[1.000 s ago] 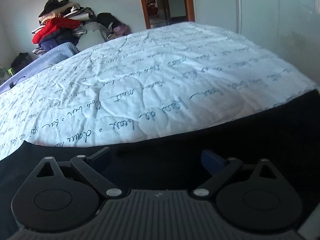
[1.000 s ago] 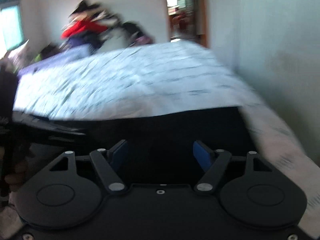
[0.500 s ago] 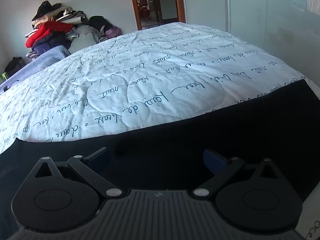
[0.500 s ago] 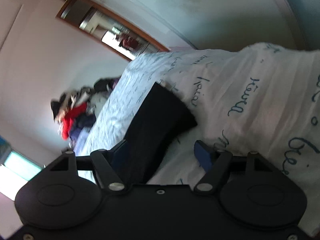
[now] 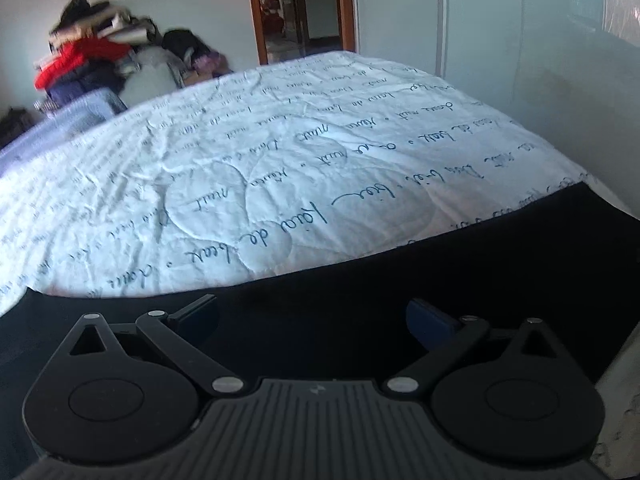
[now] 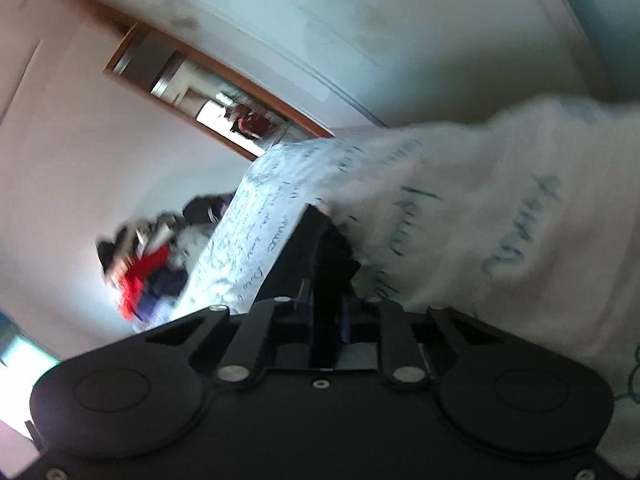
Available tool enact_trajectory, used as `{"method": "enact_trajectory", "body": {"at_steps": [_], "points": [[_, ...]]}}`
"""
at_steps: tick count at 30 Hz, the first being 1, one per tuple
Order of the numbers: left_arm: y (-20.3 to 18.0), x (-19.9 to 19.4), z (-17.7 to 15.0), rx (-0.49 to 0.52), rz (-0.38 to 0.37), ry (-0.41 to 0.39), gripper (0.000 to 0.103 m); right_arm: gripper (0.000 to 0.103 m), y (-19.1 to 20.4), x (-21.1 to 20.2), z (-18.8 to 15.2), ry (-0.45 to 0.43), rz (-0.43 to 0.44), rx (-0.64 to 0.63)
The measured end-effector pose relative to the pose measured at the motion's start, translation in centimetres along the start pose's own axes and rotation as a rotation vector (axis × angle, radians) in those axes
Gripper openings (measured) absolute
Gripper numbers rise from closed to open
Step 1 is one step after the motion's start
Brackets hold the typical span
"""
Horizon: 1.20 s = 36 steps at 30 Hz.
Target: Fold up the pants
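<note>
The white bedspread (image 5: 280, 168) carries blue cursive script (mostly illegible), with "de" and "nuit" readable.

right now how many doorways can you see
1. The doorway is in the far wall beyond the bed, right of the clothes pile; the right wrist view shows the same one, tilted. Others may be outside view.

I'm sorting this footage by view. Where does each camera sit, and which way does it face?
Left wrist: on the left gripper, upright, facing across the bed over the black pants; its spread fingers show.
Right wrist: on the right gripper, rolled sideways, facing the pants; its jaws are closing on their edge.
Shared: bed, pants, clothes pile, doorway.
</note>
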<state>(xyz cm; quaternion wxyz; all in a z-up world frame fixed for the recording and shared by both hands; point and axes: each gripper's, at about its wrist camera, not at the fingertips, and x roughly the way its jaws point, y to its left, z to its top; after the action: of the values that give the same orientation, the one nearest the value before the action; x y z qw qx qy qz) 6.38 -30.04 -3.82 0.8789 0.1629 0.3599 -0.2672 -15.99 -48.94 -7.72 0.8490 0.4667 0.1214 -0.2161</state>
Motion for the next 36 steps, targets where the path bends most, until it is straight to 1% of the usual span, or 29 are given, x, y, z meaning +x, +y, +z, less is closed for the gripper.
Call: {"method": "enact_trajectory", "body": {"at_steps": [1,2,4,5,7,9,11,13,15,17,18,19,21,22,23,24,25,28,30,32,34,36], "points": [[0.3,0.1,0.2,-0.017,-0.026,0.015,0.101,0.013,1.5,-0.1,-0.2,-0.01,-0.022,-0.108],[0.7,0.3,0.4,-0.037,-0.057,0.033,0.1,0.013,3.0,-0.6,-0.5,-0.023,-0.05,-0.247],[1.3,0.6,0.7,-0.081,-0.102,0.059,0.1,0.013,7.4,-0.9,-2.4,-0.046,-0.103,-0.567],[1.7,0.7,0.7,-0.104,-0.111,0.065,0.1,0.013,9.3,-0.8,-3.6,-0.045,-0.118,-0.718],[2.2,0.8,0.7,-0.14,-0.096,0.064,0.099,0.013,12.2,-0.2,-6.5,-0.012,-0.128,-0.973],[2.6,0.8,0.6,-0.159,-0.071,0.057,0.099,0.013,13.8,0.7,-9.4,0.041,-0.127,-1.169],[3.0,0.9,0.5,-0.171,-0.054,0.06,0.099,0.013,14.6,1.5,-12.2,0.083,-0.135,-1.348],[3.4,0.8,0.6,-0.182,-0.054,0.063,0.099,0.013,14.6,2.3,-14.3,0.117,-0.165,-1.48],[3.7,0.8,0.7,-0.186,-0.053,0.06,0.099,0.013,14.4,2.9,-15.3,0.11,-0.202,-1.544],[3.7,0.7,0.7,-0.19,-0.057,0.059,0.099,0.025,14.0,2.2,-15.5,0.078,-0.225,-1.574],[3.8,0.7,0.7,-0.193,-0.063,0.062,0.099,0.034,13.9,2.1,-15.6,0.062,-0.239,-1.583],[3.8,0.8,0.7,-0.198,-0.075,0.067,0.099,0.041,13.9,2.0,-15.6,0.045,-0.248,-1.591],[3.7,1.0,0.8,-0.218,-0.12,0.082,0.099,0.043,13.8,2.1,-15.1,0.033,-0.25,-1.579],[3.7,1.1,0.9,-0.233,-0.153,0.094,0.099,0.04,13.8,2.3,-14.6,0.039,-0.24,-1.561],[3.7,1.2,1.0,-0.253,-0.201,0.111,0.099,0.032,13.8,2.3,-14.3,0.053,-0.226,-1.536],[3.8,1.4,1.1,-0.273,-0.252,0.129,0.099,0.009,13.9,2.6,-14.2,0.073,-0.206,-1.515],[3.9,1.6,1.2,-0.302,-0.311,0.157,0.099,0.007,13.9,2.5,-14.2,0.079,-0.198,-1.512],[4.3,2.9,1.2,-0.441,-0.518,0.258,0.1,0.007,14.3,1.6,-15.5,0.018,-0.182,-1.577],[4.5,3.8,1.2,-0.519,-0.6,0.306,0.1,0.007,14.6,0.7,-15.4,-0.002,-0.146,-1.569],[4.3,4.2,1.4,-0.557,-0.629,0.323,0.1,0.007,14.9,-0.3,-15.1,-0.011,-0.096,-1.536],[3.9,4.6,1.7,-0.578,-0.657,0.338,0.1,0.007,15.3,-0.9,-14.9,-0.014,-0.066,-1.509],[3.6,5.0,1.7,-0.615,-0.686,0.362,0.097,0.007,15.5,-1.0,-14.4,-0.013,-0.037,-1.47]]}}
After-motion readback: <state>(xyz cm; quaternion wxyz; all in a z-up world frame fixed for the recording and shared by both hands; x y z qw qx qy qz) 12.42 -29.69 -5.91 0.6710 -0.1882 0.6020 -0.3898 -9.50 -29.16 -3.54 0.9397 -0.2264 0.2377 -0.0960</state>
